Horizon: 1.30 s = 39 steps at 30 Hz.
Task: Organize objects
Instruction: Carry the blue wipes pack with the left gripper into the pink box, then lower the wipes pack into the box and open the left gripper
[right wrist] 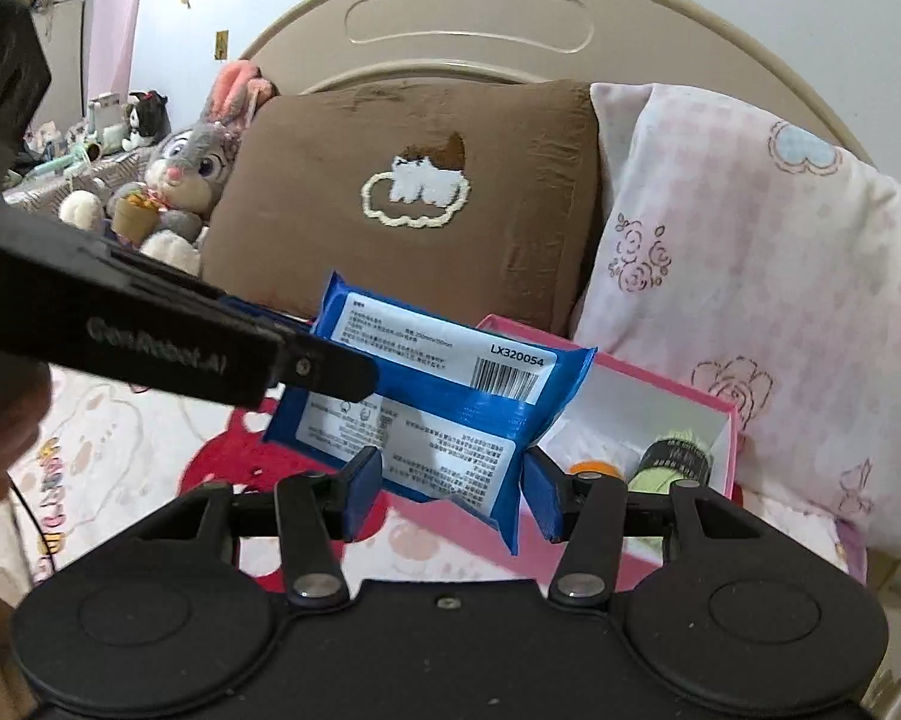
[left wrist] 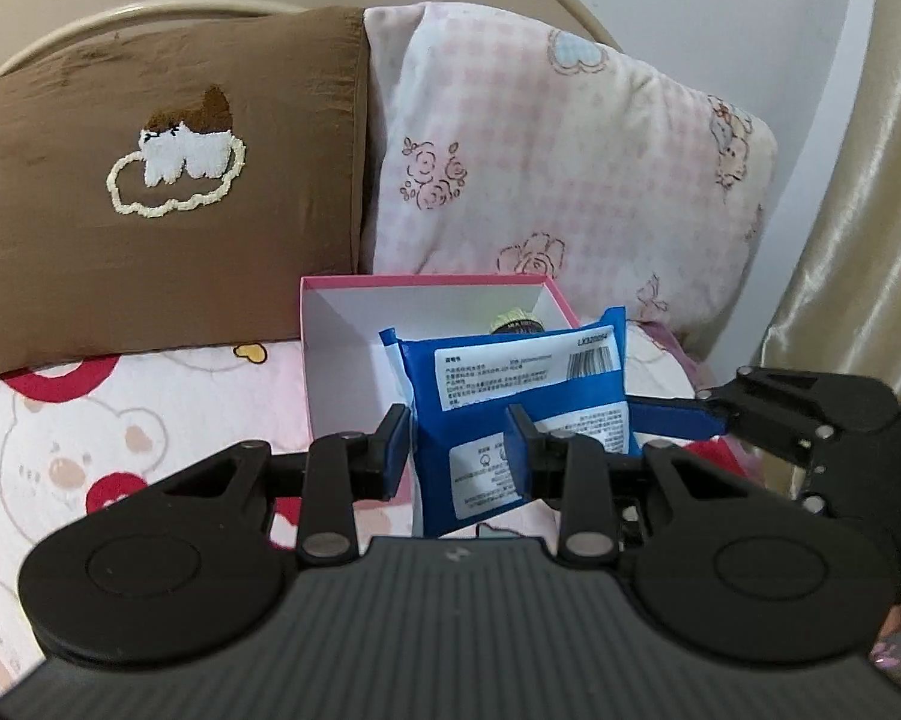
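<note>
A blue wipes packet (left wrist: 510, 396) with white printed labels hangs above the bed, held by both grippers. My left gripper (left wrist: 456, 450) is shut on its lower left part; in the right wrist view the left gripper (right wrist: 360, 369) reaches in from the left and clamps the packet (right wrist: 444, 396) at its side. My right gripper (right wrist: 450, 495) is shut on the packet's lower edge, its pads against both sides, and the packet is creased across the middle. The right gripper (left wrist: 648, 420) shows at the packet's right edge. Behind stands an open pink box (left wrist: 426, 281) (right wrist: 660, 369) with white walls.
In the box lie a green-and-black item (right wrist: 678, 456) and something orange (right wrist: 594, 468). A brown pillow (left wrist: 150, 180) and a pink floral pillow (left wrist: 570, 168) lean on the beige headboard (right wrist: 468, 18). A plush rabbit (right wrist: 186, 174) sits far left, a gold curtain (left wrist: 858, 240) right.
</note>
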Available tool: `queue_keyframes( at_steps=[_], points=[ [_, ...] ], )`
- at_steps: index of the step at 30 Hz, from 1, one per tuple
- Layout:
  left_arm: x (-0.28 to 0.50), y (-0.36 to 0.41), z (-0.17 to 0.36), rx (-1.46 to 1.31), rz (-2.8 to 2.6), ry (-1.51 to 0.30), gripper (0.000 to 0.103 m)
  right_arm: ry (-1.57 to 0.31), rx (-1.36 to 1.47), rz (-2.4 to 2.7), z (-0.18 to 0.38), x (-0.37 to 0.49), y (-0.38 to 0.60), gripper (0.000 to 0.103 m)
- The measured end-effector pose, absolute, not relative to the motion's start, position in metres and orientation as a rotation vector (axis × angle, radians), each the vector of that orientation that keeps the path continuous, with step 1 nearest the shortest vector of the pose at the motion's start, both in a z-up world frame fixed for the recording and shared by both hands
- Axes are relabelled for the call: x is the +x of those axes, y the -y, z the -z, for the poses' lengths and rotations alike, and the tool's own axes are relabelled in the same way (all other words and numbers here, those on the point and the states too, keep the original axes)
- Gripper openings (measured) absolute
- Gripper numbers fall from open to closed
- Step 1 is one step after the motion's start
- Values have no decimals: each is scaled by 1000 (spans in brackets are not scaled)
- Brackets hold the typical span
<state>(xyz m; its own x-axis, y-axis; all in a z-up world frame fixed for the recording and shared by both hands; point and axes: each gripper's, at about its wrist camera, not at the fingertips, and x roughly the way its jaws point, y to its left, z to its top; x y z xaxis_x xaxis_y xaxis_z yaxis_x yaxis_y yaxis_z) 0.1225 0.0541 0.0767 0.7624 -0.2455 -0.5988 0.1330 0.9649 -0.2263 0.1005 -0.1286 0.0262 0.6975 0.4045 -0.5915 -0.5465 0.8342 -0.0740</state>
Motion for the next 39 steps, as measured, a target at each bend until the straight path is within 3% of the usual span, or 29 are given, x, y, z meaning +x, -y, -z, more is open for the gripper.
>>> queue_keyframes(
  at_steps=[5,11,28,39],
  points=[
    [146,-52,-78,-142,187,-674,31,-628,-192,-546,-25,143,137,38],
    [197,-52,-62,-157,172,-734,31,-709,-100,-549,-5,191,143,34],
    [299,-46,31,-83,19,-996,31,-967,133,-557,119,292,133,34],
    [312,-47,58,-94,26,-1065,31,-1006,131,-554,134,302,137,28]
  ],
)
